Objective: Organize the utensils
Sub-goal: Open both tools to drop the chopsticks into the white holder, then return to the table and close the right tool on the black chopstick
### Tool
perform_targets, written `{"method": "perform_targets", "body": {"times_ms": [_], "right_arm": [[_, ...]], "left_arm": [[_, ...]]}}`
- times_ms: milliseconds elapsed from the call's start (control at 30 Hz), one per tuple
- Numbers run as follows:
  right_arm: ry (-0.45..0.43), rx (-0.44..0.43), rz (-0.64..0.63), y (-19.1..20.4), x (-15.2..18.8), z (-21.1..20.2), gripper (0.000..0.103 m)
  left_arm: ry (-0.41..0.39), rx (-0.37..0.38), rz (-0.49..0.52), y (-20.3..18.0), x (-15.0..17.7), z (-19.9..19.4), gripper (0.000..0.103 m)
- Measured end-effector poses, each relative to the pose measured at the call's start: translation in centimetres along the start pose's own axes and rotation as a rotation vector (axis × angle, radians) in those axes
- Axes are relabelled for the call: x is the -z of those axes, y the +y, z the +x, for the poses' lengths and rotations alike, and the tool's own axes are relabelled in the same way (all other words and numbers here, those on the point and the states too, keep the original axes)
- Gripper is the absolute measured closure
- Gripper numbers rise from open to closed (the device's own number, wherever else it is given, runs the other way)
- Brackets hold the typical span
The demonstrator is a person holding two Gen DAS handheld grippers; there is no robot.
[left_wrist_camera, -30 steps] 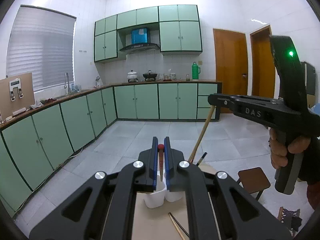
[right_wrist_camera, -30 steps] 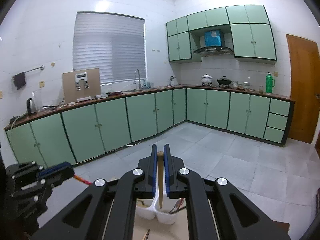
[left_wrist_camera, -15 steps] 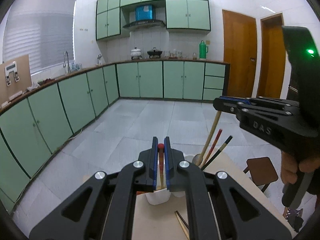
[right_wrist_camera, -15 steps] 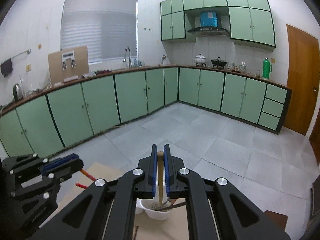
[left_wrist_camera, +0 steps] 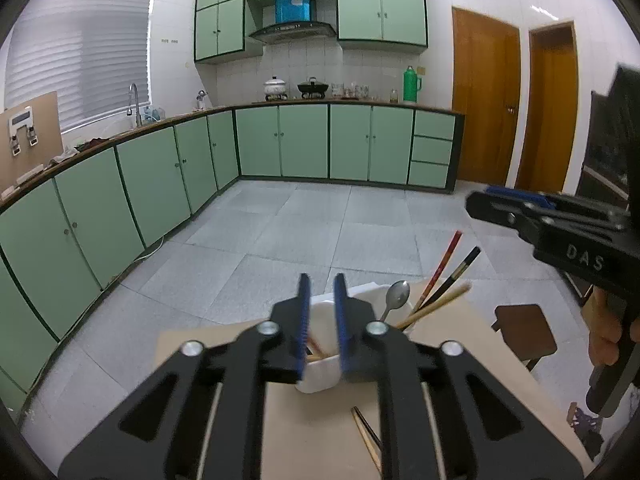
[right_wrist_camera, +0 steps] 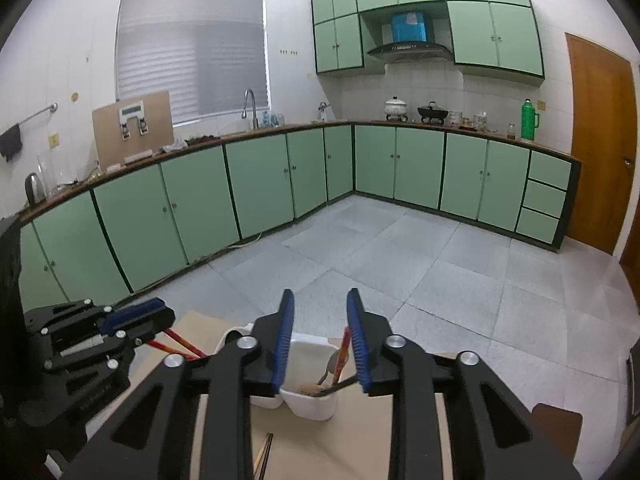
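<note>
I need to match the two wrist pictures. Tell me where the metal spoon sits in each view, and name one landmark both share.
Left wrist view: the spoon stands right of centre, bowl up, in the white holder, beside the chopsticks.
Right wrist view: only a bit of the spoon shows low at centre, inside the white holder, between the claw's blue pads.
Shared landmark: the green thermos on the far counter.

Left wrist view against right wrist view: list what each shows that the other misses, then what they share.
Left wrist only: a second wooden door, a brown stool, and the hand gripping the right tongs.
Right wrist only: a kettle and a dark towel on a wall rail.
Both: the white utensil holder with chopsticks and a spoon, the green cabinets, the green thermos.
</note>
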State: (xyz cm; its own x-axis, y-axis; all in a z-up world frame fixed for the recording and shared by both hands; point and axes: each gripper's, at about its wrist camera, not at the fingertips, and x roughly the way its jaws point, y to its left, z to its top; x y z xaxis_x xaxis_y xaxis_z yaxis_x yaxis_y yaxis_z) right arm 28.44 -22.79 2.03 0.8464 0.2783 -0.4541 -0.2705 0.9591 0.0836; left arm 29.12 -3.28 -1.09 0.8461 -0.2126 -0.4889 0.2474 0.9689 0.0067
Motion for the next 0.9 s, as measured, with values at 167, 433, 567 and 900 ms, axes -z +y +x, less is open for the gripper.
{"method": "perform_targets", "body": {"times_ms": [167, 433, 567, 900], "right_arm": [[-0.012, 0.028, 0.002, -0.2, 1.6, -2.7, 0.052], [-0.024, 0.036, 0.034, 0.0, 5.7, -6.9, 0.017], [-0.023, 0.019, 0.072, 0.4, 7.9, -8.5, 0.006], [0.003, 0.012, 0.099, 1.9, 13.2, -10.4, 0.006]], "left_arm": [[-0.056, -0.01, -0.018, 0.4, 0.6, -3.4, 0.062], [-0.093, -0.021, -0.07, 0.2, 4.2, -8.1, 0.039], [-0.071, -0.02, -0.093, -0.3, 6.9, -9.5, 0.028], [0.017, -0.047, -0.099, -0.6, 13.0, -11.1, 0.019]]}}
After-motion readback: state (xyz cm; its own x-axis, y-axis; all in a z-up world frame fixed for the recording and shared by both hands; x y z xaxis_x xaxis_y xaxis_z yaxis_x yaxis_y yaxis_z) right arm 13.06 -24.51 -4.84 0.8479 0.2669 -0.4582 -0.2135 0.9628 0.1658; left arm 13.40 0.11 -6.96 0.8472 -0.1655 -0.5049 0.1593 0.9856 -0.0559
